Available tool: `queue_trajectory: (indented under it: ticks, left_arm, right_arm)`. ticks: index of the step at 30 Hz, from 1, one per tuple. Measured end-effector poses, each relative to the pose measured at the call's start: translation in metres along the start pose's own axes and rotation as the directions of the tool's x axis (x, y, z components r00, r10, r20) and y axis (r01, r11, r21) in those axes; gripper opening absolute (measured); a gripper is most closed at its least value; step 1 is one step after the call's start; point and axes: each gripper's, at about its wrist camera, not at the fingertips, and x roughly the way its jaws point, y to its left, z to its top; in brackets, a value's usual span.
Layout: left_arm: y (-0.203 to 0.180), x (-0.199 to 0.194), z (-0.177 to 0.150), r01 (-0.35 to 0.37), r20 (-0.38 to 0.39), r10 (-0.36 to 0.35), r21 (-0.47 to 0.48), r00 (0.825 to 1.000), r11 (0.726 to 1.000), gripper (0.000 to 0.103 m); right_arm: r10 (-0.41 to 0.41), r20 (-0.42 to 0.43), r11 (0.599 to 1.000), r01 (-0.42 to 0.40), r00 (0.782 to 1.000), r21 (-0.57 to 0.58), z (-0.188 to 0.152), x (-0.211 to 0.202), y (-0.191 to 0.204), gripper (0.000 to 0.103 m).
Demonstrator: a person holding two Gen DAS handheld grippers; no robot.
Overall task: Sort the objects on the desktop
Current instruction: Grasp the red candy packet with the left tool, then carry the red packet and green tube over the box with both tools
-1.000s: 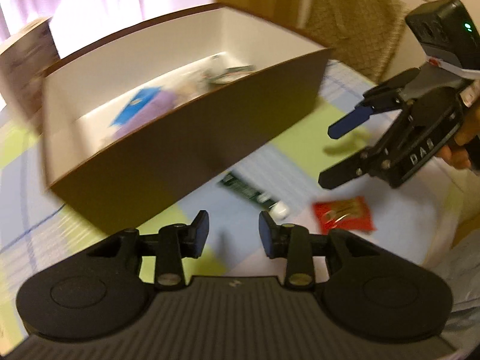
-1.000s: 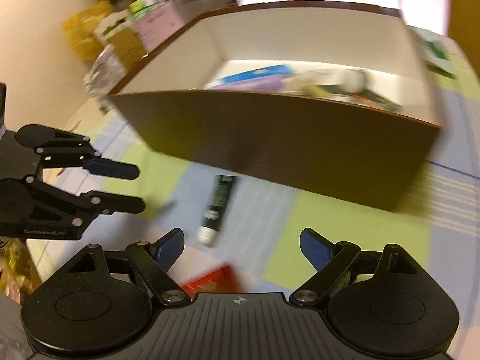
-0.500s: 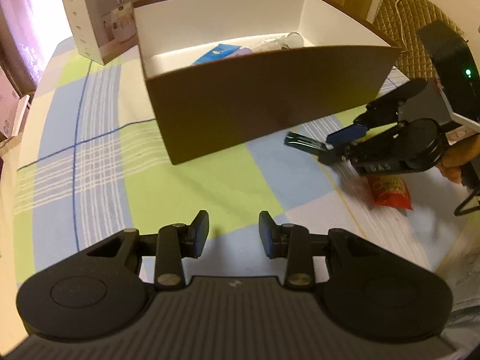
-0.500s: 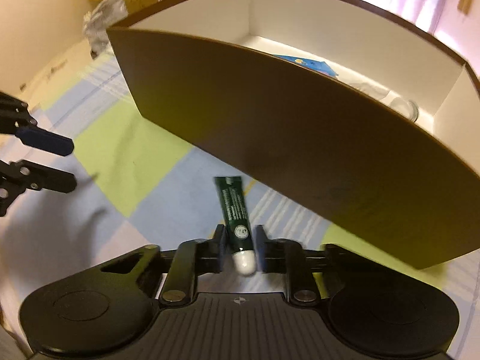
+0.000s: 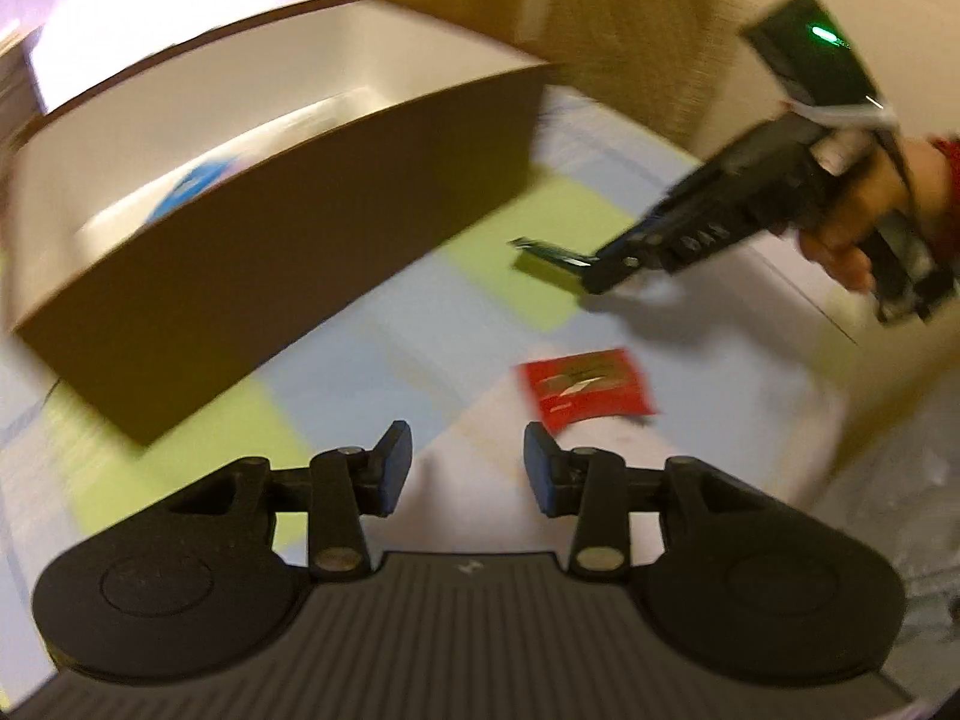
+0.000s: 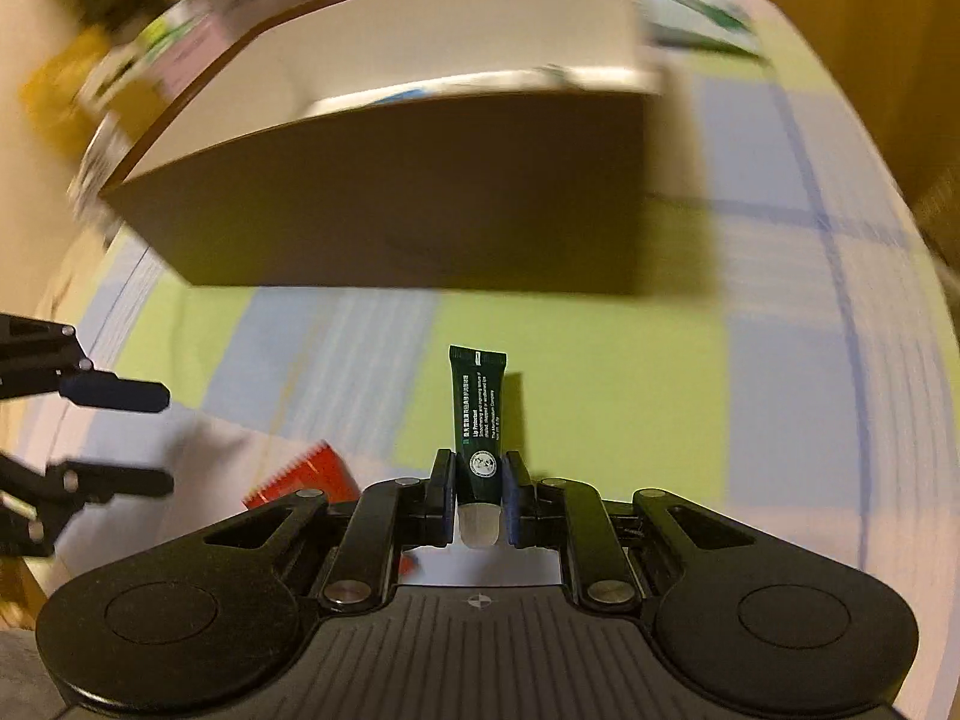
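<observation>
My right gripper (image 6: 477,501) is shut on a dark green tube (image 6: 478,420) with a white cap, held above the checked tablecloth in front of the brown box (image 6: 408,198). In the left wrist view the right gripper (image 5: 591,267) holds the tube (image 5: 543,252) out to the right of the box (image 5: 288,240). My left gripper (image 5: 468,468) is open and empty, just short of a red packet (image 5: 585,387) lying on the cloth. The left gripper (image 6: 162,438) also shows at the left of the right wrist view, near the red packet (image 6: 306,477).
The box is white inside and holds a blue item (image 5: 192,183) and other things. A woven chair back (image 5: 636,42) stands behind the table. Boxes and bags (image 6: 120,72) are stacked at the far left. The table edge (image 5: 840,420) runs along the right.
The right gripper has lifted the green tube off the cloth and holds it up. The left gripper has swung right toward the red packet and stays open.
</observation>
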Motion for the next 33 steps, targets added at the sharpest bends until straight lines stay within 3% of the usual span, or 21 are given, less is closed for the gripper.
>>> queue_trajectory:
  ticks: [2, 5, 10, 13, 15, 20, 24, 29, 33]
  left_arm:
    - [-0.015, 0.009, 0.011, 0.05, -0.008, -0.049, 0.135, 0.999, 0.99, 0.052]
    - [-0.032, 0.025, 0.025, 0.112, -0.042, -0.104, 0.302, 0.994, 0.947, 0.066]
    - [-0.047, 0.057, 0.036, 0.155, -0.124, -0.11, 0.462, 0.986, 0.873, 0.066]
    - [-0.047, 0.073, 0.036, 0.17, -0.161, -0.103, 0.492, 0.982, 0.854, 0.065]
    - [-0.045, 0.08, 0.033, 0.187, -0.19, -0.104, 0.498, 0.976, 0.847, 0.058]
    - [-0.039, 0.082, 0.031, 0.217, -0.208, -0.136, 0.438, 0.969, 0.872, 0.031]
    - [-0.042, 0.075, 0.021, 0.163, -0.173, -0.104, 0.376, 0.979, 0.912, 0.027]
    - [-0.037, 0.059, 0.008, 0.068, -0.157, -0.037, 0.197, 0.987, 0.978, 0.026]
    - [-0.026, 0.029, -0.002, -0.026, -0.145, 0.034, 0.056, 0.989, 0.998, 0.026]
  right_arm:
    - [-0.009, 0.004, 0.998, 0.008, 1.0, 0.066, -0.012, -0.007, -0.013, 0.018]
    - [-0.024, 0.005, 0.992, 0.023, 1.0, 0.122, -0.027, -0.012, -0.023, 0.018]
    - [-0.035, 0.016, 0.987, 0.032, 0.999, 0.159, -0.034, -0.03, -0.033, 0.018]
    - [-0.04, 0.018, 0.985, 0.037, 0.999, 0.166, -0.038, -0.04, -0.037, 0.018]
    - [-0.045, 0.016, 0.985, 0.042, 0.999, 0.166, -0.04, -0.042, -0.038, 0.018]
    - [-0.05, 0.005, 0.986, 0.049, 0.999, 0.158, -0.047, -0.048, -0.032, 0.018]
    - [-0.053, -0.005, 0.99, 0.053, 0.999, 0.134, -0.045, -0.039, -0.028, 0.018]
    - [-0.029, -0.021, 0.994, 0.031, 0.999, 0.108, -0.04, -0.036, -0.024, 0.018]
    - [0.039, -0.02, 0.994, -0.037, 0.999, 0.098, -0.035, -0.039, -0.018, 0.018]
